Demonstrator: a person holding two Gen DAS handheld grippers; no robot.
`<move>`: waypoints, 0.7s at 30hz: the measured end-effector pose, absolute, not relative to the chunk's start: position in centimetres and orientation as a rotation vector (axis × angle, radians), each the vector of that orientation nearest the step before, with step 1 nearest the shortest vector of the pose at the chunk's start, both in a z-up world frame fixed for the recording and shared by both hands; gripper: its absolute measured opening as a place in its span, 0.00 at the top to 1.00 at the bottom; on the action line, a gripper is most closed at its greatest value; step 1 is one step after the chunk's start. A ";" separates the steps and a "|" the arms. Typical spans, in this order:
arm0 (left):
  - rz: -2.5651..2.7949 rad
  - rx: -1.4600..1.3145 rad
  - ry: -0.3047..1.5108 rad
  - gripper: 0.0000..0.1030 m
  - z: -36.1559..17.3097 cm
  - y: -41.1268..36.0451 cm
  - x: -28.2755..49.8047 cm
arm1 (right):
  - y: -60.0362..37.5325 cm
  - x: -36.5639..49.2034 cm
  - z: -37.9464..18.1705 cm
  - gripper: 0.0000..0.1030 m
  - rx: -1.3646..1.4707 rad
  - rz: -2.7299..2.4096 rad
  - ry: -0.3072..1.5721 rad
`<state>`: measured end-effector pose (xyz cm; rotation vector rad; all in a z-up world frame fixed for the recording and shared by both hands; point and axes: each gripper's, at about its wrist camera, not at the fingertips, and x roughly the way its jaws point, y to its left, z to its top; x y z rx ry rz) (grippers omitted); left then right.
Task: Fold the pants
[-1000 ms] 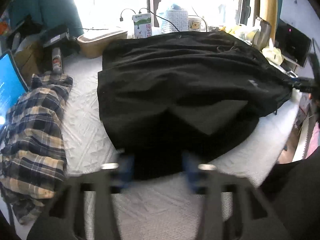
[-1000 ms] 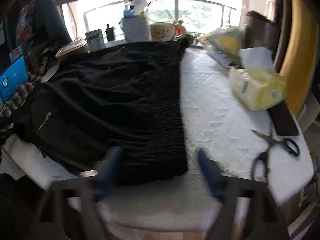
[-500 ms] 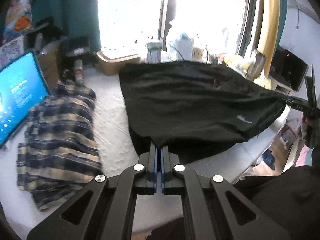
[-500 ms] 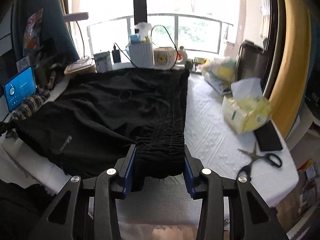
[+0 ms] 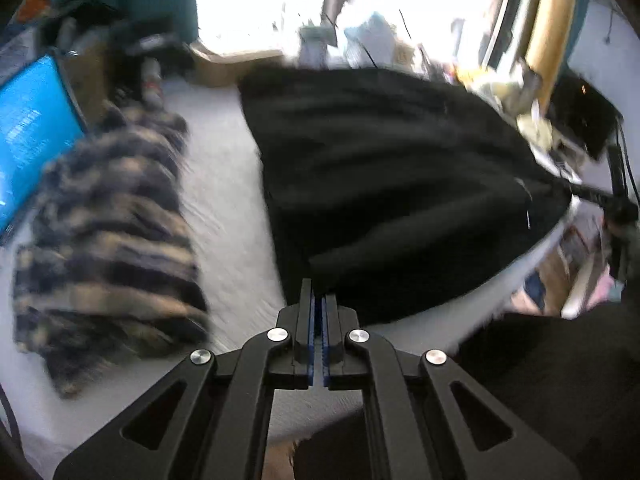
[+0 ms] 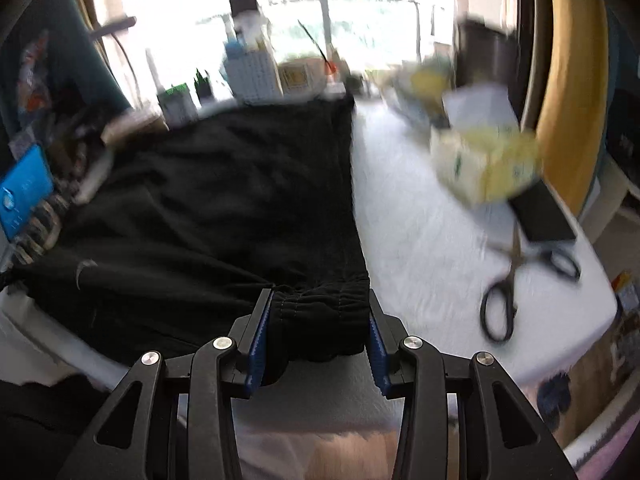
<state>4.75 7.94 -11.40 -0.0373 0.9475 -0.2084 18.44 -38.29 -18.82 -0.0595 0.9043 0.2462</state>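
Both claws, spread a second ago, now pinch the pants [image 5: 392, 184]: left gripper [image 5: 319, 300] its hem, right gripper [image 6: 316, 312] its bunched waistband, lifting the near edge for folding.

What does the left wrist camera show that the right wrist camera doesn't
Only the left wrist view shows the left gripper, shut on a pants hem. Only the right wrist view shows the right gripper around the elastic waistband, the scissors, and the yellow tissue pack. Both show the black pants, the plaid shirt, and the blue screen.
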 end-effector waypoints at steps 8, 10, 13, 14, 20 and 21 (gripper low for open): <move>-0.288 -0.031 0.974 0.99 -11.5 7.4 2.8 | -38.6 16.6 -18.7 0.55 -0.134 0.274 0.883; -0.294 -0.026 0.972 0.99 -11.4 7.5 2.1 | -38.6 16.3 -18.5 0.54 -0.151 0.274 0.869; -0.298 -0.031 0.952 0.99 -11.0 7.7 1.4 | -38.8 15.9 -18.4 0.52 -0.164 0.269 0.866; -0.296 -0.034 0.941 0.99 -10.9 7.7 1.3 | -38.9 15.5 -18.2 0.46 -0.176 0.266 0.856; -0.239 -0.010 0.838 0.90 -9.5 8.4 0.7 | -40.2 13.7 -16.6 0.09 -0.221 0.216 0.774; -0.234 -0.003 0.824 0.82 -9.4 8.4 0.6 | -40.4 13.6 -16.6 0.09 -0.223 0.212 0.774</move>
